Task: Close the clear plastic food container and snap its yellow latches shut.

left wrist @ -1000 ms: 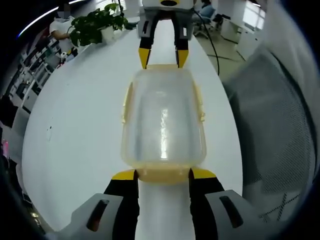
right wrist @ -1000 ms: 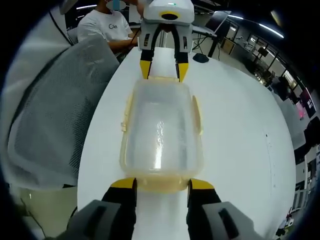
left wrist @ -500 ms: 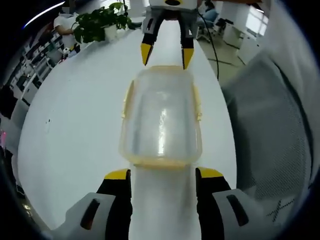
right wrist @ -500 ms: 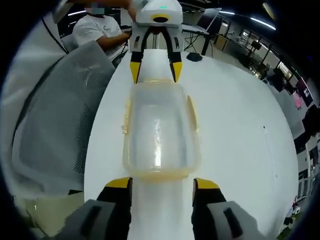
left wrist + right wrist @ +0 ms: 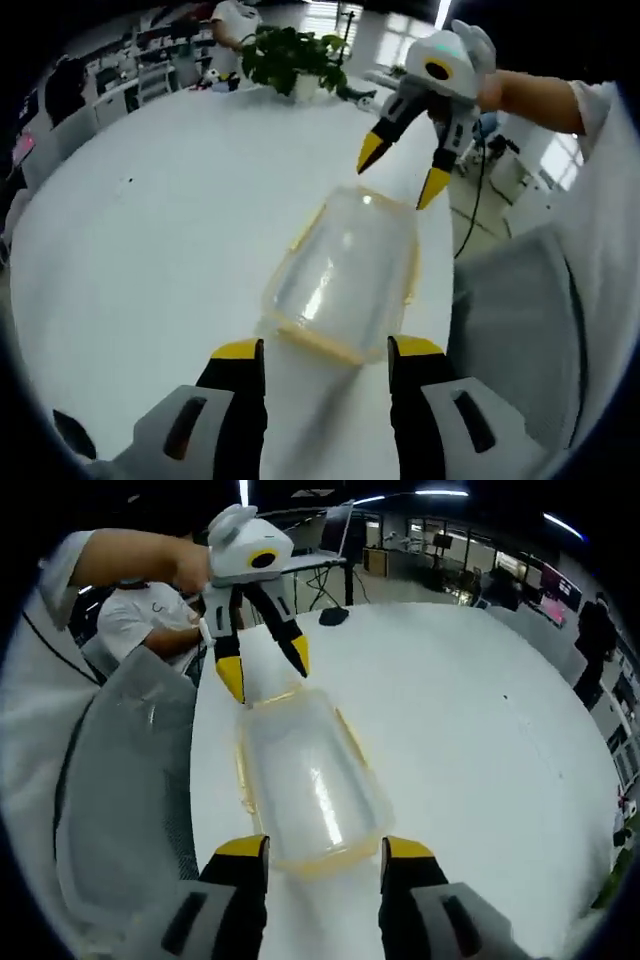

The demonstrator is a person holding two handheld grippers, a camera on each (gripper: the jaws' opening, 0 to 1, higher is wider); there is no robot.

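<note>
The clear plastic container [image 5: 345, 275] lies on the white table [image 5: 150, 220] with its lid on and pale yellow latches along its rim. My left gripper [image 5: 327, 350] is open, its yellow tips just short of the container's near end and apart from it. My right gripper [image 5: 403, 172] hangs open over the far end, held by a hand, with nothing between its fingers. In the right gripper view the same container [image 5: 310, 780] lies beyond my right gripper [image 5: 322, 848], and my left gripper [image 5: 265, 668] hovers at its far end. I cannot tell whether the latches are snapped down.
A grey mesh chair [image 5: 510, 330] stands at the table's edge beside the container, also seen as the mesh chair [image 5: 120, 790]. A potted plant [image 5: 295, 55] sits far back. A person in a white shirt [image 5: 150, 620] sits beyond, and a dark mouse [image 5: 333, 617] lies on the table [image 5: 470, 730].
Both grippers have drawn back from the container's ends and risen, and both views have tilted. The container stays where it was on the table.
</note>
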